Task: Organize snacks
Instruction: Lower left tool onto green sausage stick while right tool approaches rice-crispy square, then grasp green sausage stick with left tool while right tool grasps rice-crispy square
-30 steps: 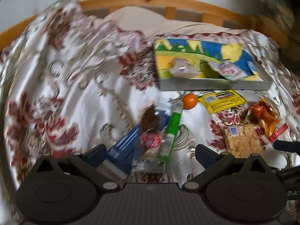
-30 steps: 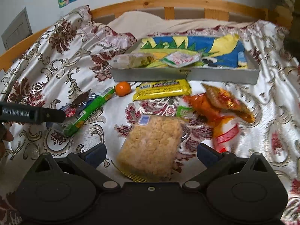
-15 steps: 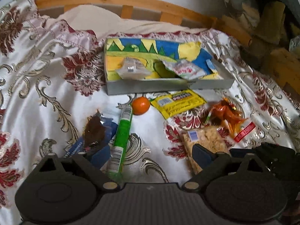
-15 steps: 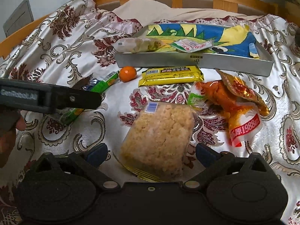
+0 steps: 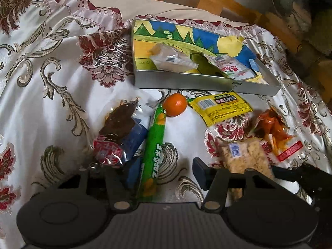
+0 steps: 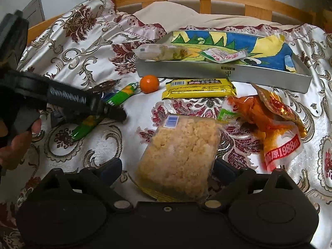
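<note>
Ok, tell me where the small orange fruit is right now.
The small orange fruit lies on the bedspread just before the tray's front wall, between the green stick pack and the yellow bar wrapper.

- The left wrist view looks forward and down from low over the bedspread, close to the green tube snack point(image 5: 154, 147), toward the silver tray point(image 5: 186, 81) beyond it.
- The right wrist view sits right of it, close above the puffed rice pack point(image 6: 178, 153), facing the same tray point(image 6: 207, 73).
- Both share tray, orange point(image 5: 175, 104) point(image 6: 149, 81) and yellow bar point(image 5: 221, 105) point(image 6: 198, 87).
</note>
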Motion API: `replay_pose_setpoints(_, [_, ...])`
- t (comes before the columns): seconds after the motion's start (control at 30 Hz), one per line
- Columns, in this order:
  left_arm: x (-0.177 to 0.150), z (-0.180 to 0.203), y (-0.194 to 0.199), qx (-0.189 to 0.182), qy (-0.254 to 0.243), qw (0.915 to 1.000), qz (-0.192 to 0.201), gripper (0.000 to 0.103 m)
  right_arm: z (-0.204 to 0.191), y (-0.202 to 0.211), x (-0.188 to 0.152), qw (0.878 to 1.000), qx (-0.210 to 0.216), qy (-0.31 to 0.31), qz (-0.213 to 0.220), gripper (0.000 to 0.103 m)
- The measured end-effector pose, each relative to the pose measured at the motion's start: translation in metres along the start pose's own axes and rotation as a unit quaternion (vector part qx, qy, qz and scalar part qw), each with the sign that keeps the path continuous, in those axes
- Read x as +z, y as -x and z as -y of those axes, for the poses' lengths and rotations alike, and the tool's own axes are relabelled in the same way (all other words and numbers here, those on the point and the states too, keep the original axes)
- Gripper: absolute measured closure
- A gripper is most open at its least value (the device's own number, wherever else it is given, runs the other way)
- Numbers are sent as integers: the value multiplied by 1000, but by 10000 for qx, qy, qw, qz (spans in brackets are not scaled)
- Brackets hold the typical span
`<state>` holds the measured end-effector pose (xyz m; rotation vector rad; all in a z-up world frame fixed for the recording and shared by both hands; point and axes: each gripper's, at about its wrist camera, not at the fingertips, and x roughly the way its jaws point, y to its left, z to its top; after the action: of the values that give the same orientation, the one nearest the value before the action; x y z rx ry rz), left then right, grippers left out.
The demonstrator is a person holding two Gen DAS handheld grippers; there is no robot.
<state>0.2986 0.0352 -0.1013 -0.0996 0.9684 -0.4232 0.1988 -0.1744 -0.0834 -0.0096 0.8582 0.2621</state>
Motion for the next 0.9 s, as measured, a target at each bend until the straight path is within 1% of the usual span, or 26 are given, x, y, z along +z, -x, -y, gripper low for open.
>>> replay_pose_setpoints(0.03, [-1, 1, 0, 24, -25, 10000, 0, 45, 0, -1, 0, 10000, -13, 0, 23, 8])
replay_pose_setpoints(0.1, [0, 2, 0, 115, 7, 9999, -27, 50, 1, -4, 1, 10000, -48, -16, 59, 8])
replay_pose_setpoints(0.17, [1, 1, 1, 199, 100, 9997, -59, 67, 1, -8, 1, 9999, -94, -56, 56, 8])
replay_pose_setpoints(0.27, [2, 0, 0, 209, 270, 9992, -198, 80, -1, -12, 1, 9999, -169, 3, 30, 16])
replay_pose_setpoints(0.3, [2, 1, 0, 183, 352, 9989, -253, 81, -5, -13, 1, 9996, -239, 134, 6, 18])
replay_pose_setpoints(0.33, [2, 2, 0, 151, 365, 9987, -307, 83, -9, -13, 1, 9991, -309, 278, 1, 22])
replay_pose_setpoints(0.37, [1, 4, -1, 120, 334, 9988, -350, 83, -12, -13, 0, 9986, -338, 413, 11, 23])
replay_pose_setpoints(0.43, [-1, 11, -1, 90, 198, 9988, -429, 83, -20, -12, -2, 9968, -405, 686, 20, 25])
replay_pose_setpoints(0.53, [-2, 16, -2, 172, 85, 9988, -449, 82, -25, -12, -3, 9953, -424, 866, 34, 25])
replay_pose_setpoints(0.67, [-1, 12, -6, 89, 162, 9989, -440, 82, -32, -12, -1, 9931, -638, 979, -60, 26])
replay_pose_setpoints(0.73, [-1, 14, -6, 94, 172, 9988, -440, 83, -39, -7, -1, 9896, -766, 1220, -14, 27])
replay_pose_setpoints(0.83, [0, 18, -1, 128, 183, 9990, -397, 84, -47, -1, -3, 9801, -1029, 1684, 206, 27])
replay_pose_setpoints(0.9, [0, 21, 4, 33, 222, 9991, -351, 84, -48, 6, -2, 9742, -1199, 1874, 374, 27])
